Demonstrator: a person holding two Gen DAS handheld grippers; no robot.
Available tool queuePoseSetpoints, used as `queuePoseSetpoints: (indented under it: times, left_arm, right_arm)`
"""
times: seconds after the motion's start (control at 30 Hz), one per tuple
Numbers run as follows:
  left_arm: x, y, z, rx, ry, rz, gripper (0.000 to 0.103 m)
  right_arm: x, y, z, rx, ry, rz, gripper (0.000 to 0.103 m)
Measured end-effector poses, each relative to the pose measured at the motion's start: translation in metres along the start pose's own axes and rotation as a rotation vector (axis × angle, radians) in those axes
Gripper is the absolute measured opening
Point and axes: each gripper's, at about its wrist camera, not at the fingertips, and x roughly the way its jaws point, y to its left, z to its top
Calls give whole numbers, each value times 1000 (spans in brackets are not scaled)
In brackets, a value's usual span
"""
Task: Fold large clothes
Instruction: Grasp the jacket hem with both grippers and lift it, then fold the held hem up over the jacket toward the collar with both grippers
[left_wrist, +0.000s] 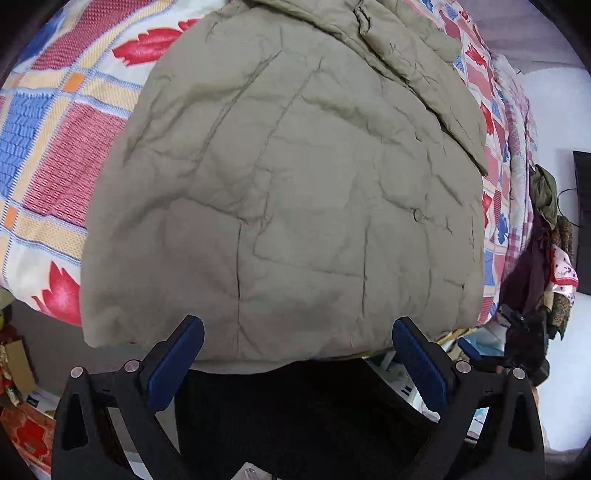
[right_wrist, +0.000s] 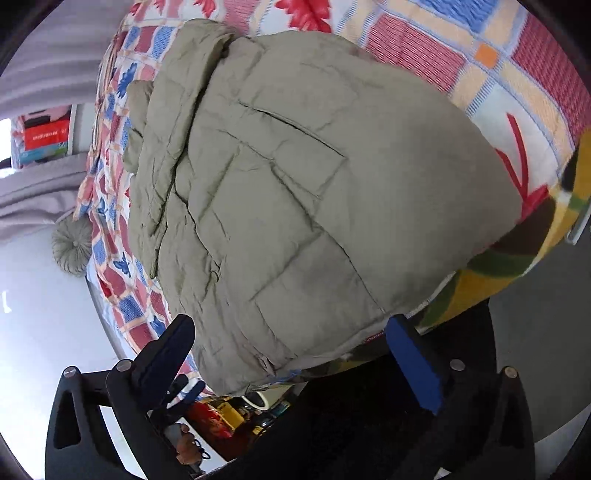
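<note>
A padded khaki jacket lies spread on a bed with a patchwork bedspread of red, blue and cream squares. Its hem hangs a little over the bed's near edge. My left gripper is open, its blue pads wide apart at the hem and not touching the cloth. In the right wrist view the same jacket shows a slit pocket and a bunched sleeve on its left side. My right gripper is open around the jacket's near corner, and neither finger presses on it.
Under the bedspread a yellow and green blanket hangs over the bed's edge. Clothes hang at the right. Red boxes stand on the floor at lower left. A round cushion lies by the bed.
</note>
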Motion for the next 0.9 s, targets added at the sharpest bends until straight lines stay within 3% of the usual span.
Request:
queuePoseSetpoints:
  times: [0.27,0.5,0.67,0.77,0.9]
  left_arm:
    - [21,17,-22,-59,88,-111,102]
    - [36,45,-40,-206,86,-254,102]
    - [56,66,-50,-297,95,-293,102]
    - [64,69,-46,-341,57,-293,102]
    - [53,51,-35,-304,-33,-296,102]
  right_arm:
    - [33,-53,4,201,42,73,103]
    - [50,-40,9,198,37,214,103]
    - [46,-27,20,176,47,312,103]
    - [47,-19,22,160,59,324,103]
    - [48,-18,22,145,75,298,103]
